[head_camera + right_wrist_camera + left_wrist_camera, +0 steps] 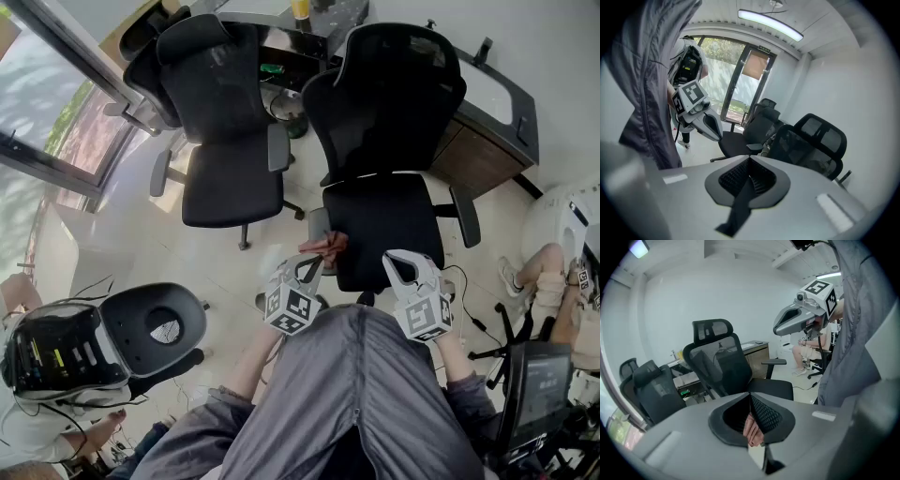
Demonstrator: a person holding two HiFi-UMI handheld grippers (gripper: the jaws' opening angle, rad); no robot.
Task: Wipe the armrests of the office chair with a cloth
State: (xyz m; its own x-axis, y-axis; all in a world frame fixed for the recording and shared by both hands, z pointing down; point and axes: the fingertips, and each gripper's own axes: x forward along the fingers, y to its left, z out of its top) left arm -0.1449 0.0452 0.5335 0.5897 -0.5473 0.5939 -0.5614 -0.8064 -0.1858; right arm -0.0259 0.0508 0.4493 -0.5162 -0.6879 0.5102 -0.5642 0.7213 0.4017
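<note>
Two black office chairs stand on pale floor tiles beside a table and window. Left tool pinches a pink cloth; right tool is closed, empty.

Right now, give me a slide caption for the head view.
Left gripper holds a pink cloth by an armrest of the near office chair; right gripper hangs shut and empty.

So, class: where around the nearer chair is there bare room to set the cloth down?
Bare: the nearer chair's seat, between its armrests; the floor tiles left of it. Crowded: right, with a cable and someone's feet.
</note>
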